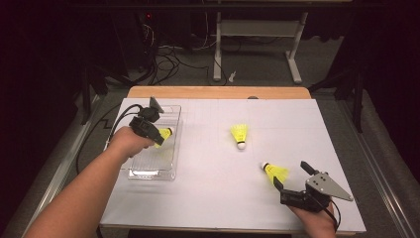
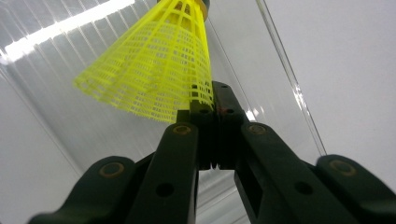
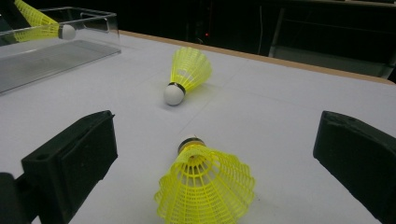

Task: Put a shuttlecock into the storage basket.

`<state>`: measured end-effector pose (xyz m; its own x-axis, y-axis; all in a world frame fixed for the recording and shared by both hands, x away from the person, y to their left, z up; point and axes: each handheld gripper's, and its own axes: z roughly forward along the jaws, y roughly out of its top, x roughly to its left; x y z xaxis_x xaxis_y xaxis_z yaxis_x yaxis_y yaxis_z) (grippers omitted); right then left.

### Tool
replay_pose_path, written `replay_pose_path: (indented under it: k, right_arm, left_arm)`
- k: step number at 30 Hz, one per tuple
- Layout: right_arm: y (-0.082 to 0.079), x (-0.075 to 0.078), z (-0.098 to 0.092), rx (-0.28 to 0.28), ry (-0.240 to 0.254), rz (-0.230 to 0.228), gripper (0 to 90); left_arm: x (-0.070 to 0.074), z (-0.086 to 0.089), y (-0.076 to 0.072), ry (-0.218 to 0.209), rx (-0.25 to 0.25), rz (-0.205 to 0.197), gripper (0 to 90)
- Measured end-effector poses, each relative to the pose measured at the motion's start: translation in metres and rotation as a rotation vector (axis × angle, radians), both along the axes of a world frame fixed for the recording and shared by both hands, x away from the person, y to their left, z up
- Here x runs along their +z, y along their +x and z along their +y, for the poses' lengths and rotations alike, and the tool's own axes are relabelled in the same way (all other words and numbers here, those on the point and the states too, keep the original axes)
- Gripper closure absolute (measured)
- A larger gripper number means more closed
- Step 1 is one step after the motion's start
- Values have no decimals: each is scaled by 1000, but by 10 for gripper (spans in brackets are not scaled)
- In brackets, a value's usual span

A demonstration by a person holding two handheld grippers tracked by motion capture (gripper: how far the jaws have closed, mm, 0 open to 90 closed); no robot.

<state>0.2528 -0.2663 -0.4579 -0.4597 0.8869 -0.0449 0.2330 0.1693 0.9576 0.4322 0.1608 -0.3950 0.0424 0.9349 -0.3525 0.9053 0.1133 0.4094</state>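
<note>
While my left tongs (image 2: 212, 100) pinch the shuttlecock (image 2: 154, 65) by its skirt rim over the clear tray (image 1: 171, 163), I should lower it inside before letting go. My right tongs (image 3: 215, 154) stand apart around a second one (image 3: 205, 186); a third (image 3: 187, 74) lies beyond on the worktop (image 1: 208, 198). Three shuttlecocks, one tray.

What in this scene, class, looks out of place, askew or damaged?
Nothing looks damaged or spilled. Two shuttlecocks lie tipped on their sides on the white table: one mid-table, one before the open right gripper. The left gripper pinches a third by its skirt edge over the clear tray.
</note>
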Motion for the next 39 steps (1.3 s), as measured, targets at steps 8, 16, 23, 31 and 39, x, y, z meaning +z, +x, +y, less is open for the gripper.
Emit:
replay_pose_path:
  k: [8,16,23,31,39]
  right_arm:
    - [0,0,0,-2,1,1,4]
    - [0,0,-1,-4,2,3,4]
    - [0,-1,-1,-2,-1,4,4]
    - [0,-1,-1,-1,-1,4,4]
    - [0,-1,-1,-1,-2,5,4]
  left_arm:
    - [-10,-5,8,0,9,8,883]
    - [-22,-10,14,7,12,5,882]
    - [-28,-15,17,18,14,2,882]
    - [-34,-19,19,24,32,5,880]
    - [-39,-20,16,20,0,11,872]
